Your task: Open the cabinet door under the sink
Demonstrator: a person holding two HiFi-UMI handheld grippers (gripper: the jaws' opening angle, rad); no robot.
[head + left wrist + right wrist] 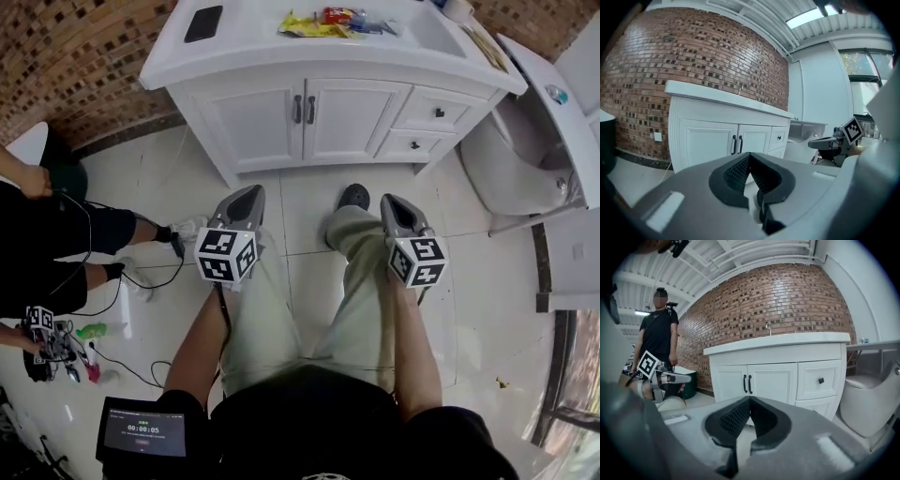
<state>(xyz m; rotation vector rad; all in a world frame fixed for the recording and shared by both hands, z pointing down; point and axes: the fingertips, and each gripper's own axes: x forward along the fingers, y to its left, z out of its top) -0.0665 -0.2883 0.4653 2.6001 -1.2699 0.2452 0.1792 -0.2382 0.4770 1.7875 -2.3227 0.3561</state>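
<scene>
Ahead, panelled white cabinet doors (248, 122) carry slim dark handles (297, 110).

The white panelled wooden vanity cabinet (281, 112) carries black bar door handles (304, 109) and small black drawer knobs (439, 112). On its white top lie a flat black phone (203, 23) and crinkled yellow, red and blue packets (330, 21). Behind it, a red-brown brick wall (66, 56) is speckled with darker bricks. Before it, the glossy off-white floor tiles (309, 202) have grey joints. In front of it, the grey left gripper (247, 193) and grey right gripper (391, 200) have black ribbed pads (737, 172) and cubes of black-and-white square markers (225, 255), above beige trousers (356, 281).
</scene>
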